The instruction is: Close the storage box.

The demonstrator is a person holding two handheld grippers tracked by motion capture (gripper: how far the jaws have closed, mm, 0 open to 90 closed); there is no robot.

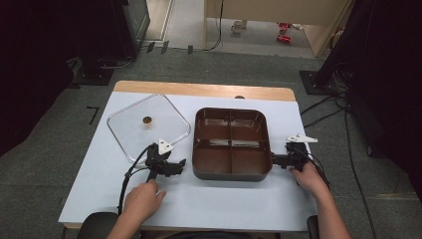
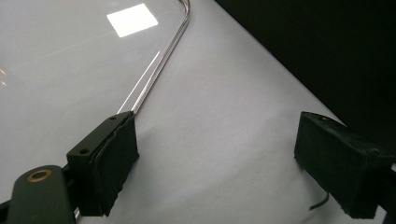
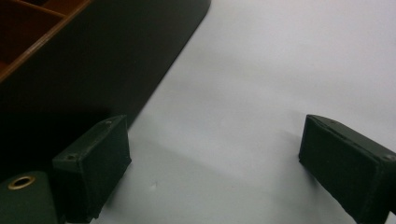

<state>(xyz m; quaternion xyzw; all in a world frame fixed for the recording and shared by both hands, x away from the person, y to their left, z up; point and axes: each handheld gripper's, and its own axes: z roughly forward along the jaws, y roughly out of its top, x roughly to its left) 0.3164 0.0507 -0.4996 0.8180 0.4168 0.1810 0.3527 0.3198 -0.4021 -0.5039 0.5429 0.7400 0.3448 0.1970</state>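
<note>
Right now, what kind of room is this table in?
Probably a lab or workshop set up for recording, not a kitchen. The table wears a plain white sheet, black cables trail over grey carpet, and dark equipment stands surround it. A brown divided tray and clear lid sit like test props.

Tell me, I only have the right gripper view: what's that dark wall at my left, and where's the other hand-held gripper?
Observer: That wall is the outer side of a brown tray split into four compartments, all without contents.
Operator: And the other one?
Observer: The left hand-held gripper sits on the tray's far side from you, jaws open with nothing between them.
Operator: Anything near it?
Observer: A clear square lid with a metal rim lies flat on the white table cover; one jaw rests right at that rim.
Operator: And mine?
Observer: The right hand-held gripper points at the tray's right side, jaws open.
</note>
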